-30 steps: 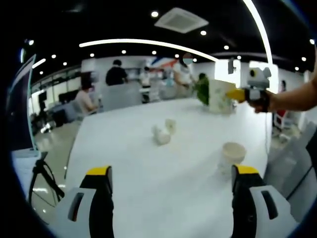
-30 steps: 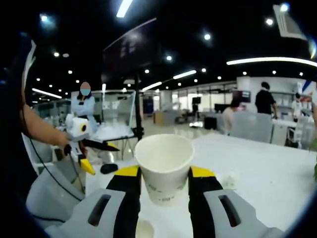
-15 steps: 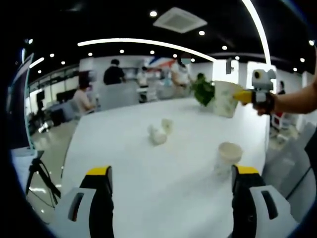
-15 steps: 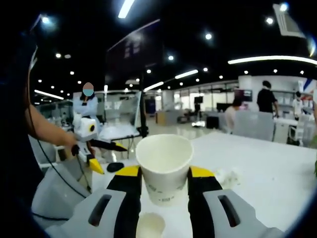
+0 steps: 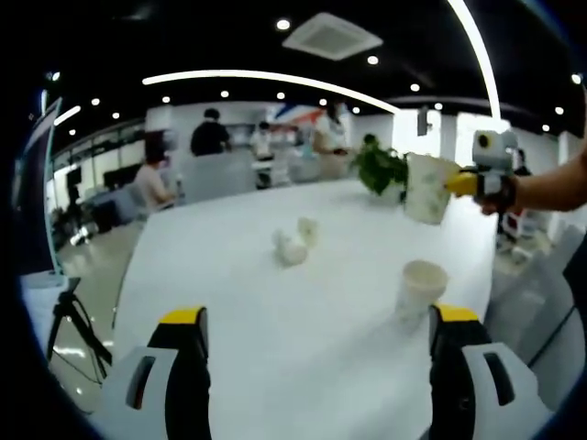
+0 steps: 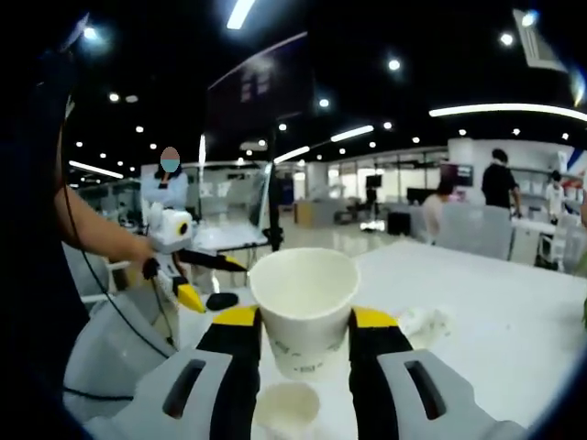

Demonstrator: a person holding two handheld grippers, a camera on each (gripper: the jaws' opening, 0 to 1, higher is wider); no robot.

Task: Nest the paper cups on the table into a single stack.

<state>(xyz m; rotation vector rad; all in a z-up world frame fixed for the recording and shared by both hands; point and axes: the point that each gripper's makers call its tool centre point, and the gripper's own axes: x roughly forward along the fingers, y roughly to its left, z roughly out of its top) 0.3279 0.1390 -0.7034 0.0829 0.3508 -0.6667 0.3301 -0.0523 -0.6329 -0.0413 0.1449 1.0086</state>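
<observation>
An open-plan office with a dark ceiling and strip lights surrounds a long white table [image 5: 303, 302]; people sit and stand at desks across the far background.

In the right gripper view, the right gripper [image 6: 304, 341] rises from the bottom centre with its jaws clamped on a white paper cup [image 6: 304, 312], held upright with its open mouth facing up. Directly below it, at the bottom edge of the frame, sits a second paper cup [image 6: 287, 407] on the table, mouth up. At middle left, the left gripper [image 6: 183, 280] shows with a person's forearm behind it. At middle right lie some small white crumpled pieces [image 6: 424, 322] on the tabletop.

In the left gripper view, the left gripper's jaws stand wide apart at the bottom, with nothing between them. The second cup stands at right of centre, just above the right-hand jaw. The crumpled pieces lie near the centre. At upper right, the right gripper carries its cup tilted, beside a green potted plant [image 5: 381, 169].
</observation>
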